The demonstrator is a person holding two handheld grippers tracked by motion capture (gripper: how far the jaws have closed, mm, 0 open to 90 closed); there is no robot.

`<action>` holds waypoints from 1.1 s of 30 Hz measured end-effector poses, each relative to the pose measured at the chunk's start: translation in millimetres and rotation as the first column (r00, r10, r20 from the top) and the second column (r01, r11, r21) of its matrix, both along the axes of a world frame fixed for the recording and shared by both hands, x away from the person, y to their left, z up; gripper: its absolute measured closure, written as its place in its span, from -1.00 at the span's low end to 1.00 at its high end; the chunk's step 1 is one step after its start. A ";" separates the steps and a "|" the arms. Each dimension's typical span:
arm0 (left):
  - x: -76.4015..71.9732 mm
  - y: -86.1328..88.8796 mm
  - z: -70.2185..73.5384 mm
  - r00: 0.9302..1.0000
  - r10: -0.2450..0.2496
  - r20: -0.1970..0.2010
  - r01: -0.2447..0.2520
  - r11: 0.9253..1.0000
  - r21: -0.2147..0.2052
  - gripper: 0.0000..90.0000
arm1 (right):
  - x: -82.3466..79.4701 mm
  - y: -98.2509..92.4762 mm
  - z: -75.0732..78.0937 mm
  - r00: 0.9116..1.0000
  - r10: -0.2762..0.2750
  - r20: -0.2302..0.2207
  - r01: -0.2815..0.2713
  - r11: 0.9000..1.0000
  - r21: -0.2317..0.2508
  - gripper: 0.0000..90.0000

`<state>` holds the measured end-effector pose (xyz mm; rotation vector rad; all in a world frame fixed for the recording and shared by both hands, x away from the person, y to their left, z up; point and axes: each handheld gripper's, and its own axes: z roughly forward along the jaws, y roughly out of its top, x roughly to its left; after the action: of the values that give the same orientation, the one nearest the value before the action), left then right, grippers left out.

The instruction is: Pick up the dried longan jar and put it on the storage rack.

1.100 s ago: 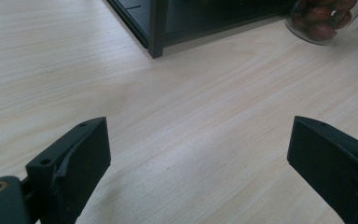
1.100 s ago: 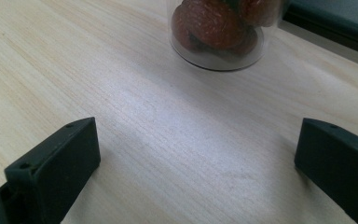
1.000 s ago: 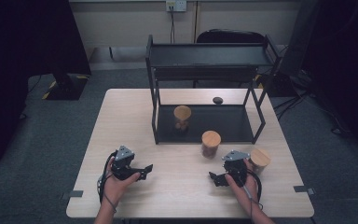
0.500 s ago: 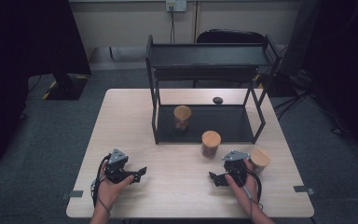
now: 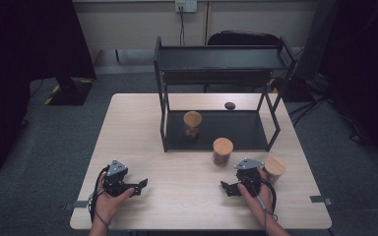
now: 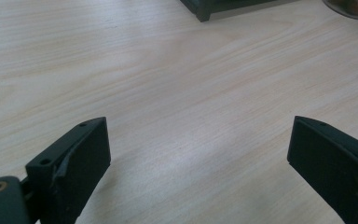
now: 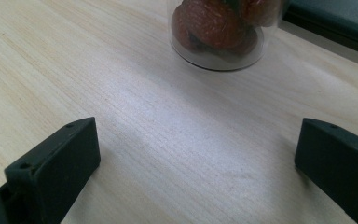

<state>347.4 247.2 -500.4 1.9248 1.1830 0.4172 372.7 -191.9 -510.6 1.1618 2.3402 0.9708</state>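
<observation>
Three clear jars with wooden lids hold red-brown pieces. One jar (image 5: 193, 123) stands on the lower tier of the black shelf rack (image 5: 216, 59). A second jar (image 5: 222, 150) stands on the table just in front of the rack. The third jar (image 5: 274, 167) sits by my right hand. My left gripper (image 5: 141, 185) (image 6: 200, 140) hovers open over bare wood at the near left, its jaws pointing right. My right gripper (image 5: 226, 189) (image 7: 198, 140) is open too, low over the table, and the second jar (image 7: 219, 32) stands a short way beyond its jaws.
The light wooden table (image 5: 138, 128) has bare wood on its left half and between the two hands. A small black object (image 5: 230, 105) lies under the rack at the back. The rack's front corner (image 6: 205, 9) shows ahead of the left gripper. Dark floor surrounds the table.
My left hand has drifted left and toward the table's near edge, its jaws still wide. The right hand and the jars have stayed where they were.
</observation>
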 end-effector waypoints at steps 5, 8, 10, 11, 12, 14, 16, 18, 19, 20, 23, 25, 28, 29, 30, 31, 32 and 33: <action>-1.6 5.3 -0.4 1.000 0.006 -0.005 -0.006 1.000 0.012 -0.87 | 0.0 0.0 0.0 1.000 0.000 0.000 0.000 1.000 0.000 -1.00; -2.6 7.3 0.2 1.000 0.007 -0.006 -0.007 1.000 0.016 -0.87 | 0.0 0.0 0.0 1.000 0.000 0.000 0.000 1.000 0.000 -1.00; -3.3 8.3 0.1 1.000 0.008 -0.008 -0.007 1.000 0.018 -0.87 | 0.0 0.0 0.0 1.000 0.000 0.000 0.000 1.000 0.000 -1.00; -3.7 8.9 -0.2 1.000 0.009 -0.009 -0.009 1.000 0.019 -0.87 | 0.0 0.0 0.0 1.000 0.000 0.000 0.000 1.000 0.000 -1.00; -4.2 9.8 -0.6 1.000 0.008 -0.010 -0.008 1.000 0.021 -0.87 | 0.0 0.0 0.0 1.000 0.000 0.000 0.000 1.000 0.000 -1.00; -5.0 10.9 -1.1 1.000 0.011 -0.012 -0.011 1.000 0.024 -0.87 | 0.0 0.0 0.0 1.000 0.000 0.000 0.000 1.000 0.000 -1.00; -5.4 11.9 -1.5 1.000 0.011 -0.013 -0.011 1.000 0.022 -0.87 | 0.0 0.0 0.0 1.000 0.000 0.000 0.000 1.000 0.000 -1.00; -5.7 13.1 -1.5 1.000 0.011 -0.013 -0.011 1.000 0.028 -0.87 | 0.0 0.0 0.0 1.000 0.000 0.000 0.000 1.000 0.000 -1.00; -5.8 13.7 -1.6 1.000 0.011 -0.014 -0.010 0.999 0.033 -0.87 | 0.0 0.0 0.0 1.000 0.000 0.000 0.000 1.000 0.000 -1.00; -5.8 14.5 -2.0 1.000 0.011 -0.015 -0.011 0.999 0.031 -0.88 | 0.0 0.0 0.0 1.000 0.000 0.000 0.000 1.000 0.000 -1.00; -6.5 16.5 -3.4 1.000 0.011 -0.019 -0.010 0.999 0.037 -0.88 | 0.0 0.0 0.0 1.000 0.000 0.000 0.000 1.000 0.000 -1.00; -7.0 17.8 -4.6 1.000 0.010 -0.022 -0.009 0.999 0.035 -0.88 | 0.0 0.0 0.0 1.000 0.000 0.000 0.000 1.000 0.000 -1.00; -8.8 20.9 -5.8 1.000 0.015 -0.025 -0.014 0.999 0.047 -0.88 | 0.0 0.0 0.0 1.000 0.000 0.000 0.000 1.000 0.000 -1.00; -9.4 21.8 -6.2 1.000 0.015 -0.026 -0.013 0.999 0.053 -0.88 | 0.0 0.0 0.0 1.000 0.000 0.000 0.000 1.000 0.000 -1.00; -10.0 22.7 -6.5 1.000 0.015 -0.026 -0.013 0.998 0.062 -0.88 | 0.0 0.0 0.0 1.000 0.000 0.000 0.000 1.000 0.000 -1.00; -10.6 23.3 -6.9 1.000 0.015 -0.027 -0.013 0.998 0.069 -0.88 | 0.0 -0.1 0.0 1.000 0.000 0.000 0.000 1.000 0.000 -1.00; -11.1 24.1 -7.5 0.999 0.012 -0.031 -0.009 0.996 0.086 -0.88 | 0.0 0.0 0.0 1.000 0.000 0.000 0.000 1.000 0.000 -1.00; -11.5 24.2 -8.0 0.999 0.013 -0.030 -0.010 0.996 0.092 -0.88 | 0.0 0.0 0.0 1.000 0.000 0.000 0.000 1.000 0.000 -1.00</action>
<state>335.9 271.4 -508.4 2.0100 1.2146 0.4562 372.7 -191.9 -510.6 1.1621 2.3400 0.9710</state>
